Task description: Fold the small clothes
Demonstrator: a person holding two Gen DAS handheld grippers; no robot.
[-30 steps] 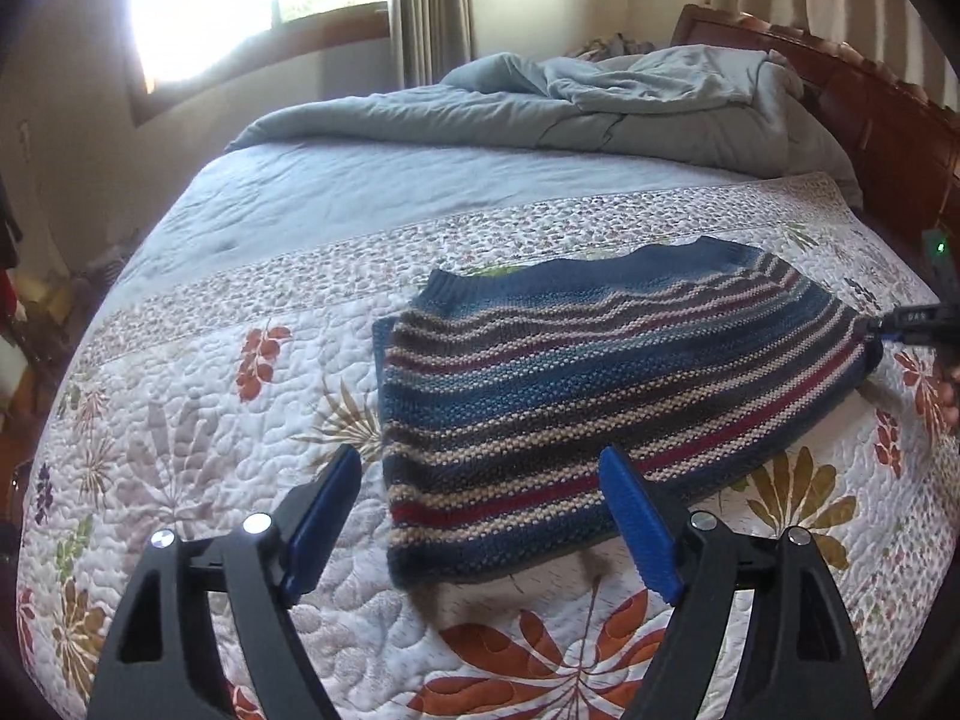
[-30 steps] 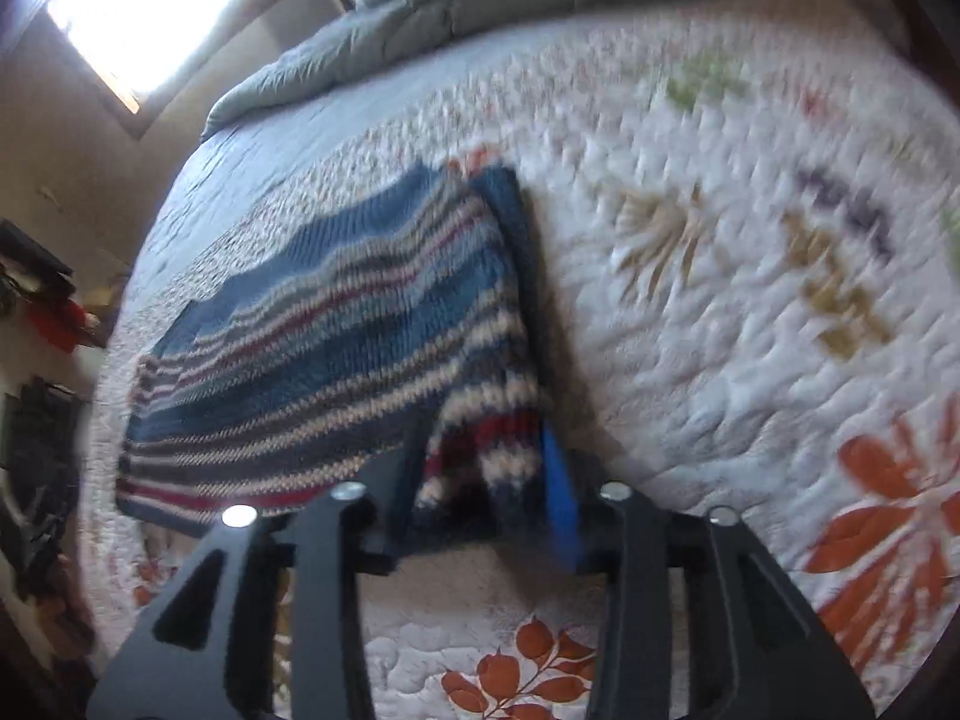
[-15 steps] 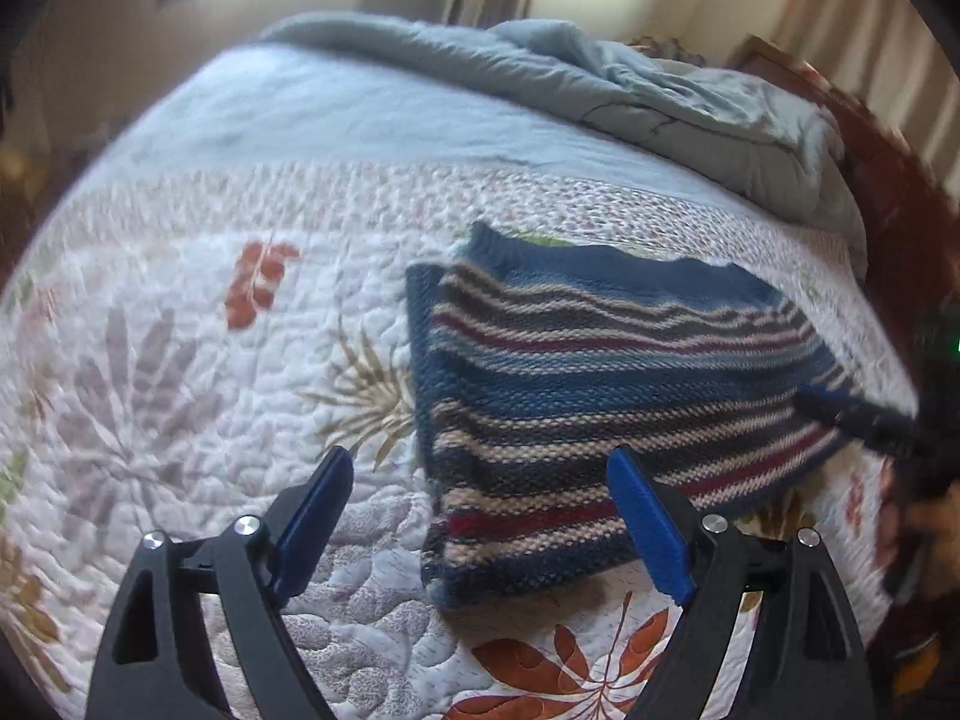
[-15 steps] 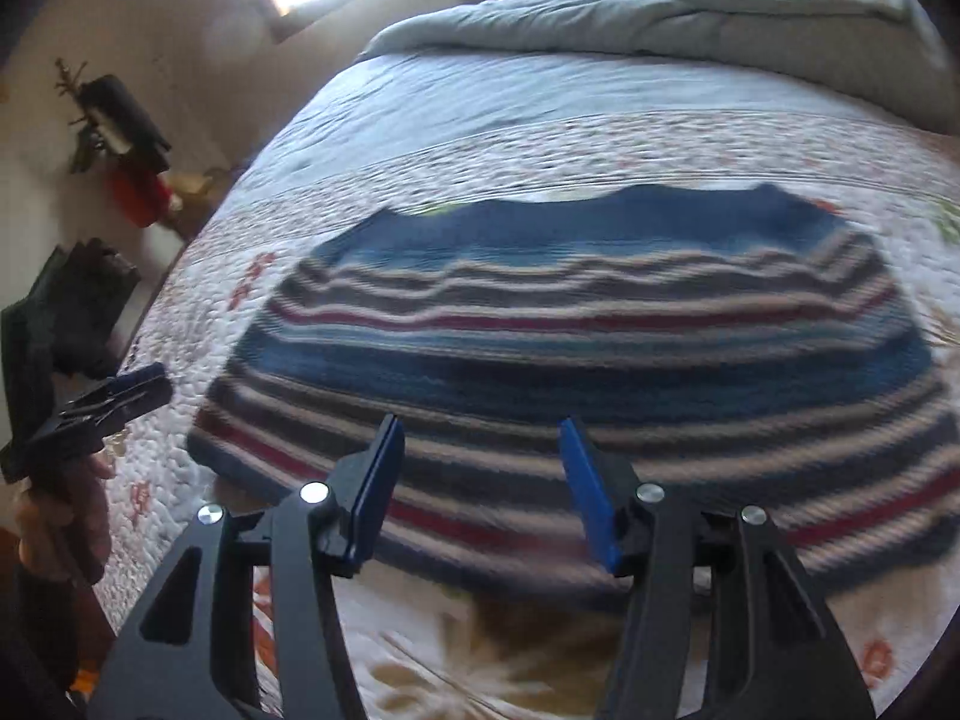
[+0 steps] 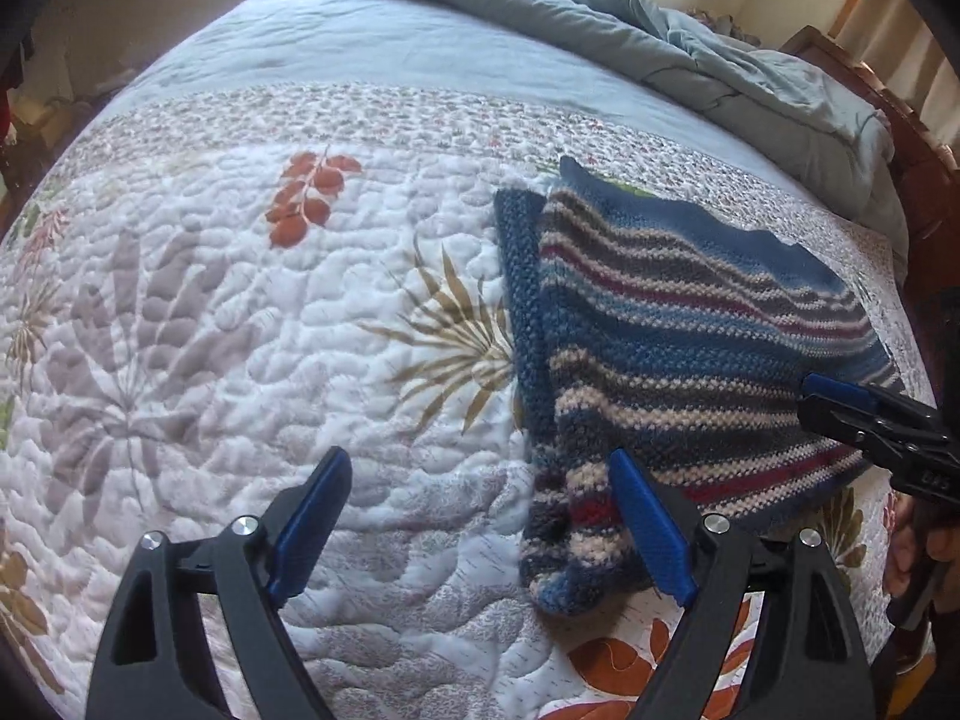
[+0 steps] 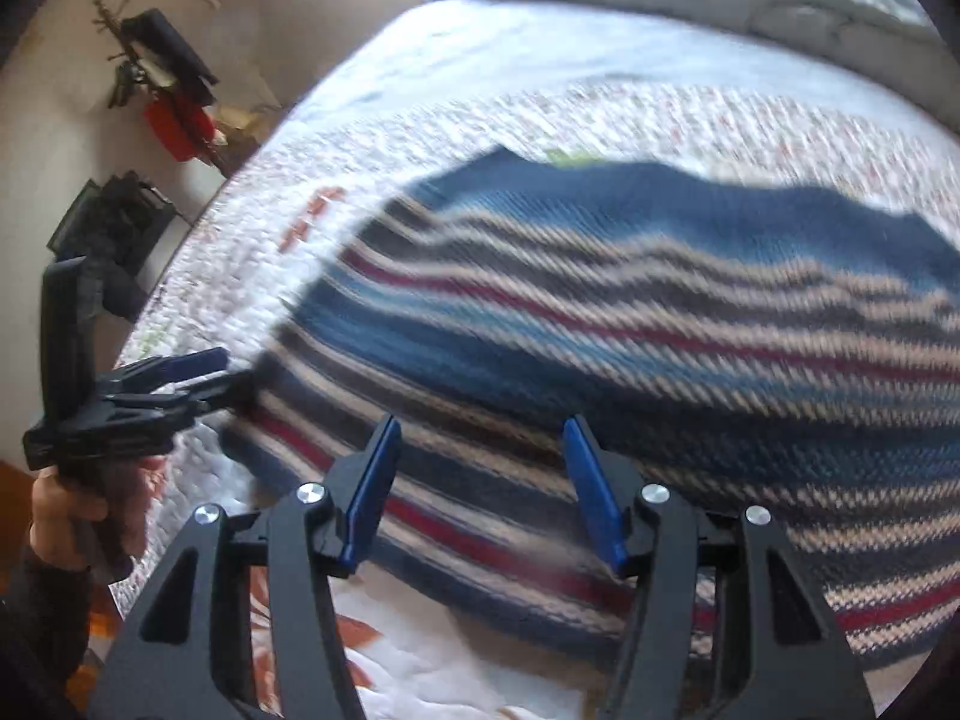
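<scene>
Left gripper (image 5: 480, 516): I have its jaws spread wide at the bottom of my left wrist view, nothing between them. The left blue pad (image 5: 312, 516) hangs over bare quilt; the right blue pad sits at the near left corner of the knit, whether touching it I cannot tell.
Right gripper (image 6: 480, 486): I see its jaws parted, narrower than the left pair, gripping nothing, low in the centre of my right wrist view and over the near edge of the knit. It also shows at the right edge of the left wrist view (image 5: 870, 414).
Striped knit garment (image 5: 678, 360): it lies flat on the bed in the right half of the left wrist view, with blue, cream, grey and red bands. A plain blue layer shows along its left side. In the right wrist view (image 6: 630, 312) it fills the middle of the frame, blurred.
Floral quilt (image 5: 240, 312): white, with leaf prints, under the garment across both views.
Grey duvet (image 5: 690, 54): bunched along the top of the frame.
Wooden headboard (image 5: 912, 138): upper right edge.
</scene>
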